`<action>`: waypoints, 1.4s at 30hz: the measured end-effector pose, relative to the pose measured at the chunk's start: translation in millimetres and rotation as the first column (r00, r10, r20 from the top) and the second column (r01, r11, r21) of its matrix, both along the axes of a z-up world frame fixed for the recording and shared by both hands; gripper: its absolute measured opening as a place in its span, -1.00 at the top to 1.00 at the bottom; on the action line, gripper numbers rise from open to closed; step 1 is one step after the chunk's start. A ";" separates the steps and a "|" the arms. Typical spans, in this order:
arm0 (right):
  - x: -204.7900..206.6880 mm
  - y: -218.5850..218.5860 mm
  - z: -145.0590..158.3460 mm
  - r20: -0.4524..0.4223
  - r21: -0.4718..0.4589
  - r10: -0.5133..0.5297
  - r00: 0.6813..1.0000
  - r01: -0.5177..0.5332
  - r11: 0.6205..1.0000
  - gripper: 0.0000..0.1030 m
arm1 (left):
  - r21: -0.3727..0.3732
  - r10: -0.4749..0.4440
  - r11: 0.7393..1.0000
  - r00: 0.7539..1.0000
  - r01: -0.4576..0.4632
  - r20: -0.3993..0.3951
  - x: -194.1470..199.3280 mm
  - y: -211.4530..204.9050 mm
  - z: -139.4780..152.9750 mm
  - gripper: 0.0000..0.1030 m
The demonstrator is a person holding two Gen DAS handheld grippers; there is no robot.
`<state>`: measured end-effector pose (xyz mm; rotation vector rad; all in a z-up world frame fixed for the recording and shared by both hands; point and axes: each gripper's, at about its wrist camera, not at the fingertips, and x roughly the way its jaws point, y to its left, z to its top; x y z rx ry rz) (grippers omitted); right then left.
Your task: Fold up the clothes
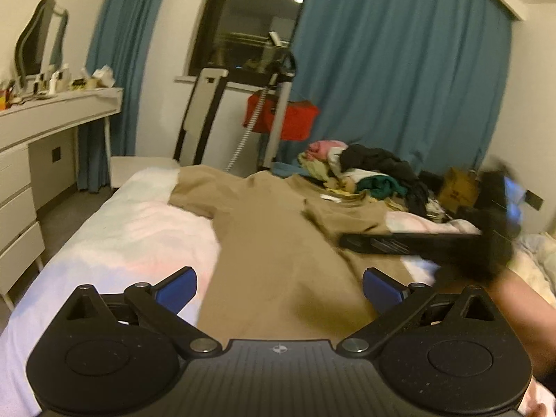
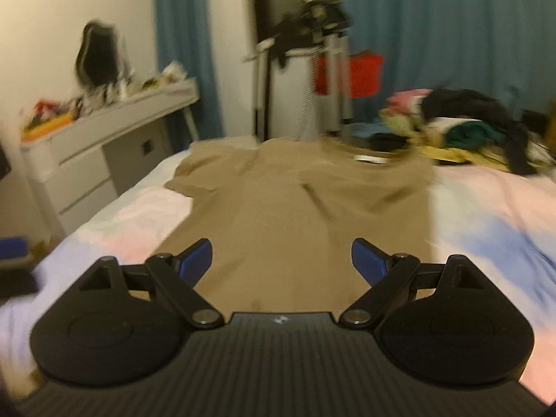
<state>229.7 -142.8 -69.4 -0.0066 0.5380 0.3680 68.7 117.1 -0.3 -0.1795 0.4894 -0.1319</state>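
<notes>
Left wrist view first, and working from the left edge of the bed [image 1: 114, 229] across: pale, soft bedding with pink and bluish patches lies bare there, then the tan T-shirt [image 1: 278, 243] spreads down the middle of the bed, a thin, limp knit, matte, with shallow creases. Its left sleeve lies flat out towards the bed's left edge, while the right sleeve looks already turned in over the body. The left claw [image 1: 279, 288] has its blue pads wide apart above the shirt's lower part, nothing between them. Further right, the right claw [image 1: 389, 243] shows as a blurred black shape by the shirt's right side; in the right wrist view its jaws stand apart too, empty, over the hem. Towards the bed's far right corner sits a pile of unfolded clothes [image 1: 368, 170], pink, black, green and yellow, lumpy and loose. Risks now, as I read it: with both claws empty, a pinch into this thin cloth could catch the bedding underneath, or take one layer only, so the fold drags crooked. A careless sweep might undo the turned-in sleeve, and the two claws look close enough to knock together.
</notes>
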 end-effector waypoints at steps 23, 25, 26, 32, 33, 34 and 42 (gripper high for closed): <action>217.7 238.6 -66.7 0.000 -0.069 0.279 0.960 -0.278 0.958 0.77 | -0.219 0.153 0.958 0.977 -0.183 -0.147 84.4 67.1 -60.2 -0.99; 217.0 224.9 -54.8 0.037 -0.039 0.249 0.968 -0.248 0.968 0.79 | -0.234 0.143 0.957 0.981 -0.171 -0.135 80.7 64.8 -59.0 -0.99; 215.4 214.4 -47.6 0.061 -0.017 0.227 0.972 -0.226 0.974 0.80 | -0.241 0.138 0.956 0.982 -0.166 -0.127 78.2 63.5 -58.0 -0.99; 199.0 118.3 -8.9 0.205 0.155 0.027 0.978 -0.059 0.986 0.81 | -0.295 0.085 0.950 0.993 -0.105 -0.081 63.1 51.9 -53.4 -0.99; 195.7 98.7 -7.2 0.220 0.175 -0.022 0.975 -0.017 0.984 0.81 | -0.297 0.076 0.950 0.994 -0.096 -0.075 63.5 47.6 -51.6 -0.99; 192.5 78.8 -7.1 0.231 0.190 -0.073 0.970 0.029 0.981 0.81 | -0.294 0.066 0.952 0.995 -0.084 -0.069 63.5 42.8 -50.1 -0.99; 192.9 -64.6 -52.4 0.130 0.264 -0.443 0.887 0.400 0.878 0.81 | -0.213 -0.013 0.977 0.998 0.000 -0.057 66.4 3.9 -59.7 -0.99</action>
